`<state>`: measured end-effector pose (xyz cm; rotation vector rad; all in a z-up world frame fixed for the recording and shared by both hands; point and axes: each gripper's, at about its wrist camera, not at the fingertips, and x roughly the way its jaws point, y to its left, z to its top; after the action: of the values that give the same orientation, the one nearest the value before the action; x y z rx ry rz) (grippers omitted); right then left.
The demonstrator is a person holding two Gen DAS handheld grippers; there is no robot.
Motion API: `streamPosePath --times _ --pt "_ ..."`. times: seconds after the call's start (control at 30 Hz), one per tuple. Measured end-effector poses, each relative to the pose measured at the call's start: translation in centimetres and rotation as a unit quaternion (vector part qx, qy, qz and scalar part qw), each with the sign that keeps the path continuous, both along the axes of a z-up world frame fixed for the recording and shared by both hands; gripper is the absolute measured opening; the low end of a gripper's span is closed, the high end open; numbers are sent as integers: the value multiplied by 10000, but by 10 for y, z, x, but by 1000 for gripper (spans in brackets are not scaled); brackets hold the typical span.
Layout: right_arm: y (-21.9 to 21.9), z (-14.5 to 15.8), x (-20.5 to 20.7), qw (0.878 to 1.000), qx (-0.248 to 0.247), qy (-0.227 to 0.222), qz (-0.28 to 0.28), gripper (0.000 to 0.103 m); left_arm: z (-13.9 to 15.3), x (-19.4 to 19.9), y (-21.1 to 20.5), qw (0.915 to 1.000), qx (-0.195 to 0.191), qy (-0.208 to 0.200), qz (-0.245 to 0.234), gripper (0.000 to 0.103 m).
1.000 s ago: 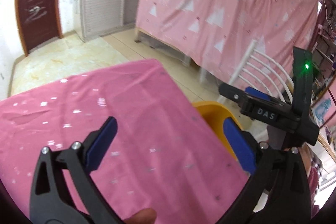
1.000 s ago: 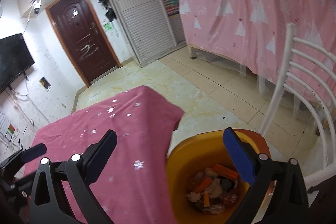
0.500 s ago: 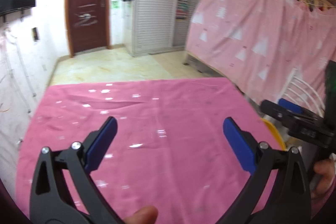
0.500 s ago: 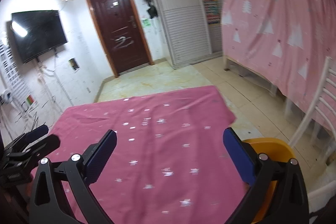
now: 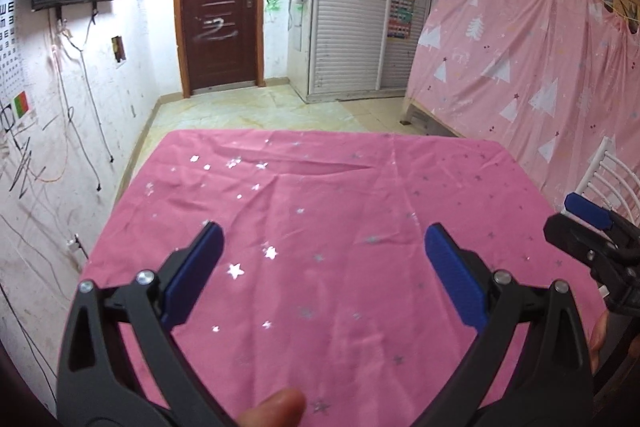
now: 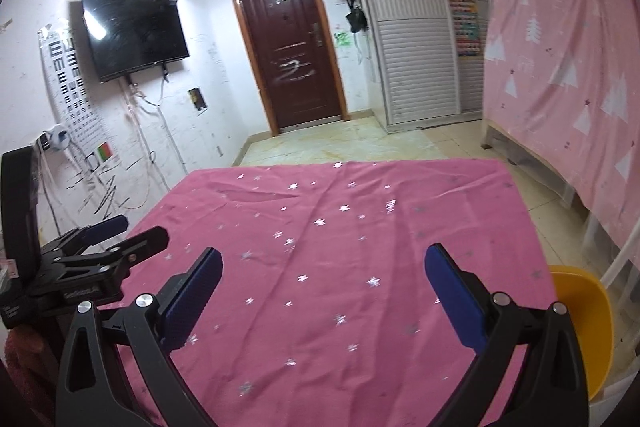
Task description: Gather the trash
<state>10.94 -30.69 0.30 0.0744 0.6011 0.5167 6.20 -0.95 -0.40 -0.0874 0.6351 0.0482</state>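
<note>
Yellow bin (image 6: 588, 327) is seen at the right edge of the table, low in the right wrist view, just beside the pink cloth's right border; its contents are not shown from this angle. No loose trash is seen on the cloth.

Right gripper (image 6: 322, 279) is held over the near part of the star-printed pink tablecloth (image 6: 340, 235), jaws wide apart, nothing between the blue pads (image 6: 452, 303). Left gripper (image 5: 322, 275) is likewise held above the cloth, jaws spread, empty; a fingertip is glimpsed at its lower edge. Each gripper is caught in the other's view: the left at the left margin, the right at the right margin.

White chair (image 5: 612, 183) stands at the table's right side, near the bin. Beyond the table: tiled floor, dark brown door (image 6: 292, 55), wall-mounted television (image 6: 134, 31), white slatted wardrobe (image 6: 416, 39), pink tree-patterned curtain (image 5: 532, 67).
</note>
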Motion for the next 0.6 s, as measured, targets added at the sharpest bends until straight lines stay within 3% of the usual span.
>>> streamPosePath --times 0.6 --pt "12 -7 -4 9998 -79 102 145 94 -6 -3 9 9998 -204 72 26 97"
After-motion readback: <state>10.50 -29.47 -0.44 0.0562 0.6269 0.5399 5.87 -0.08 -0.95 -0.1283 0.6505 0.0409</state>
